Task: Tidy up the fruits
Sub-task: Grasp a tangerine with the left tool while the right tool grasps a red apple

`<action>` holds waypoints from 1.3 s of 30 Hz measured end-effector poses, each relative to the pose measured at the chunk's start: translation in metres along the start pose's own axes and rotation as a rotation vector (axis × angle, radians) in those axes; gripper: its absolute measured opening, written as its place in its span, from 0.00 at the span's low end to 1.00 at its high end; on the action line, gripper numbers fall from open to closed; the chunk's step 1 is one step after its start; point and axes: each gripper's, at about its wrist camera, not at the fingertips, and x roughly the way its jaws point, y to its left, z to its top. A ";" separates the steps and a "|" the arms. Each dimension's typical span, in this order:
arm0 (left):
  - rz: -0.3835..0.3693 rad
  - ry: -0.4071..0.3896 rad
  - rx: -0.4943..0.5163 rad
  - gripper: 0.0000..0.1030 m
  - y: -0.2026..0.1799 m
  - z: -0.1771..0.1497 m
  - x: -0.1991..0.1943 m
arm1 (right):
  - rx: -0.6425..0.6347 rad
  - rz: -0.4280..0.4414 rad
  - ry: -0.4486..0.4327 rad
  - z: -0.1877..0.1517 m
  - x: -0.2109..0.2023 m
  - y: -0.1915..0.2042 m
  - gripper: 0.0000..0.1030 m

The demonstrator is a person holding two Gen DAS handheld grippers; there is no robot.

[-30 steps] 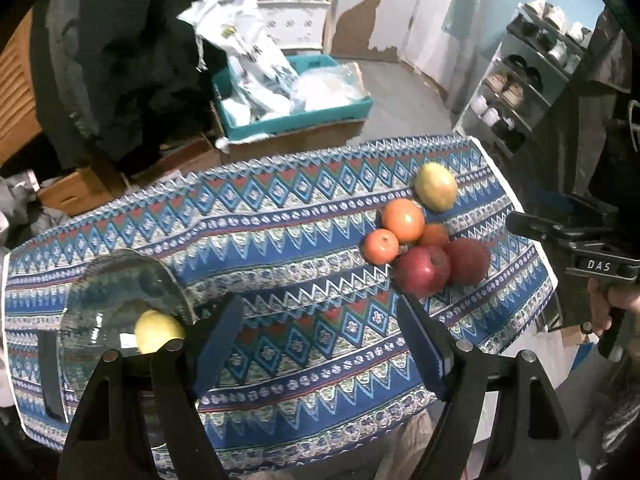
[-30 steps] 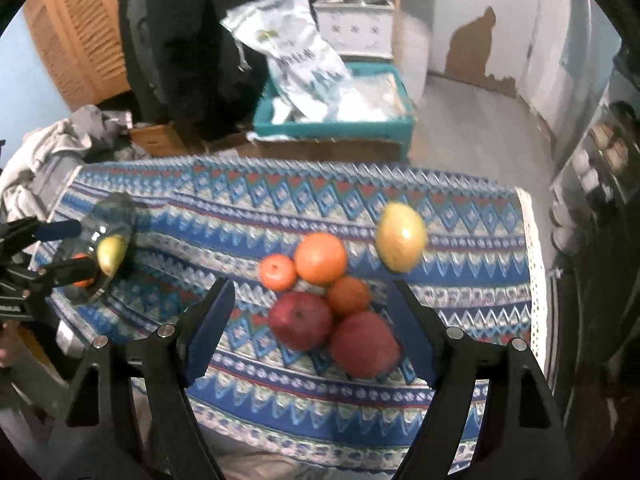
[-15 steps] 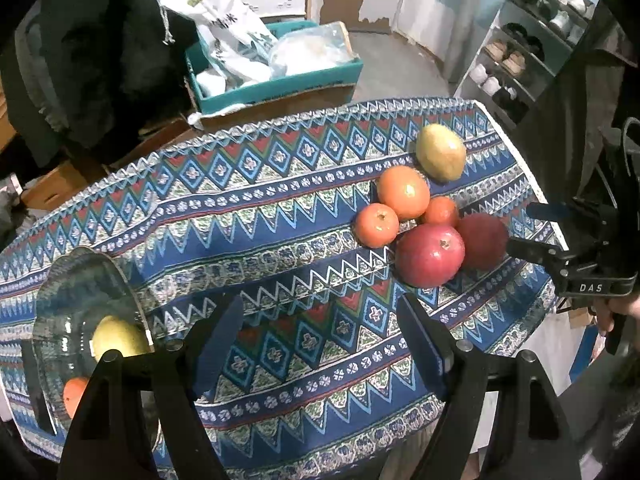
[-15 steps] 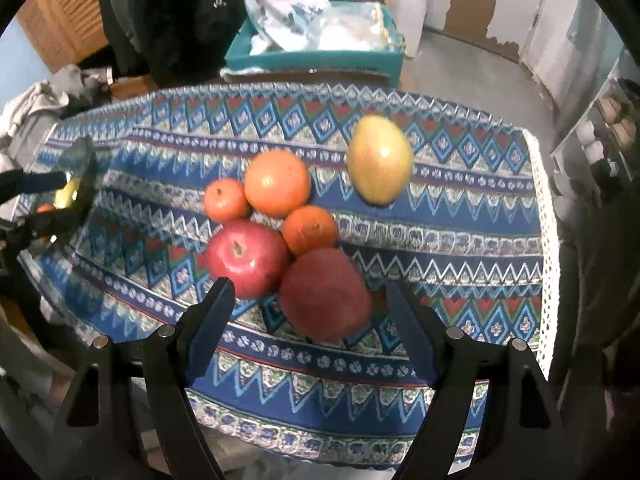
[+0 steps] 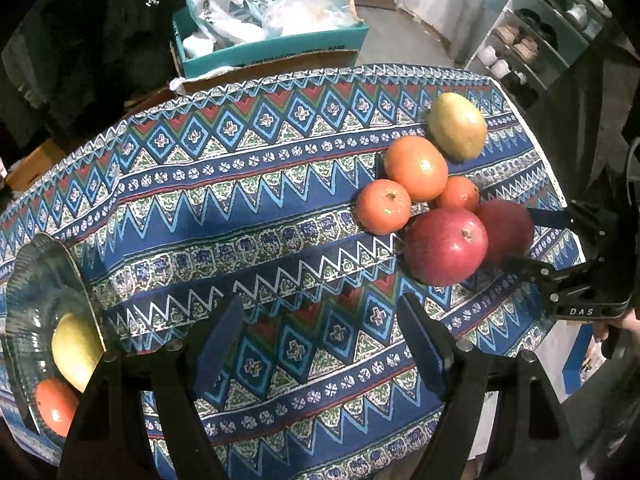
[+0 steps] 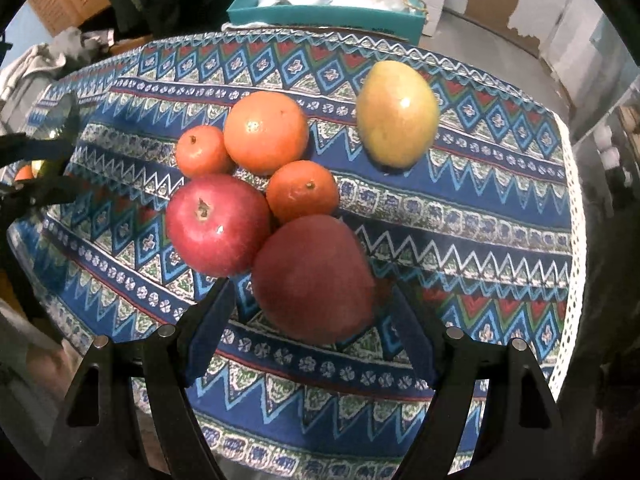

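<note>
A cluster of fruit lies on the patterned tablecloth (image 6: 460, 216): a dark red mango (image 6: 314, 278), a red apple (image 6: 218, 224), a large orange (image 6: 266, 132), two small oranges (image 6: 202, 150) (image 6: 302, 192) and a yellow-green mango (image 6: 396, 112). My right gripper (image 6: 308, 316) is open, its fingers on either side of the dark red mango, not closed on it. My left gripper (image 5: 320, 336) is open and empty over the cloth, left of the red apple (image 5: 446, 246). A glass bowl (image 5: 28, 280) at the left holds a yellow fruit (image 5: 76, 350) and an orange (image 5: 56, 406).
A teal box (image 5: 272, 46) with plastic bags stands behind the table. A shoe rack (image 5: 536, 36) is at the far right. The table's right edge with white trim (image 6: 572, 240) is close to the fruit. Clothes lie at the left (image 6: 36, 68).
Both grippers have moved closer and lower toward the table. The right gripper's fingers now flank the dark red mango. The fruit has not moved.
</note>
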 end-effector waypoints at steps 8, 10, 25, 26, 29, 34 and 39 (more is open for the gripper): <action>-0.001 0.017 -0.011 0.78 0.000 0.007 0.013 | -0.026 0.007 0.031 0.004 0.025 -0.002 0.75; -0.002 0.018 -0.009 0.78 -0.001 0.010 0.017 | -0.024 0.026 0.037 0.005 0.030 -0.002 0.72; -0.075 0.038 -0.100 0.78 -0.012 0.050 0.050 | 0.234 0.054 -0.069 -0.001 -0.002 -0.046 0.71; -0.073 0.040 -0.105 0.78 -0.014 0.053 0.053 | 0.246 0.055 -0.081 0.000 -0.006 -0.050 0.71; -0.074 0.051 -0.118 0.78 -0.016 0.060 0.061 | 0.284 0.063 -0.106 0.001 -0.013 -0.056 0.71; -0.097 0.071 -0.144 0.78 -0.018 0.069 0.075 | 0.298 0.069 -0.119 0.001 -0.022 -0.066 0.71; -0.103 0.095 -0.158 0.78 -0.022 0.073 0.088 | 0.306 0.076 -0.128 0.009 -0.021 -0.062 0.71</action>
